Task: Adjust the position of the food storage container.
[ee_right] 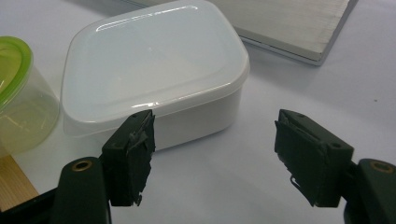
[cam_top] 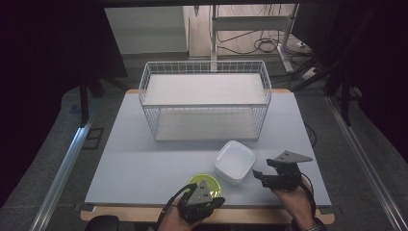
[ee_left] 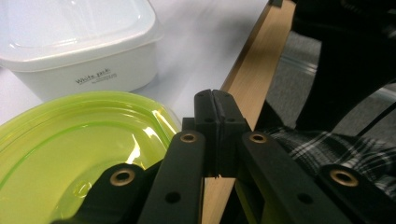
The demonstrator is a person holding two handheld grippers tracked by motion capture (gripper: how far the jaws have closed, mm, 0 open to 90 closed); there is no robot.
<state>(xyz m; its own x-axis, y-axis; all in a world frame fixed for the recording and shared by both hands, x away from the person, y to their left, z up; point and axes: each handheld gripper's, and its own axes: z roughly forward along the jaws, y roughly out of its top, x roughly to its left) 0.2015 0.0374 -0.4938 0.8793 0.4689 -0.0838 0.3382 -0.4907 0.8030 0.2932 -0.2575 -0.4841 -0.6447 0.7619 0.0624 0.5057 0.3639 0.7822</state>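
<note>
Left claw [ee_left: 215, 100] is shut tight on nothing, right beside the green tub [cam_top: 204, 185]; right claw [ee_right: 215, 156] waits open near the white box [ee_right: 154, 70]; next, probably, open and grab the tub.

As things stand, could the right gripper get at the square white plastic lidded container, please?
Probably yes: the right gripper has its jaws open, pointing at the square white plastic lidded container, with bare table between; the round green-lidded tub sits off to the side.
</note>
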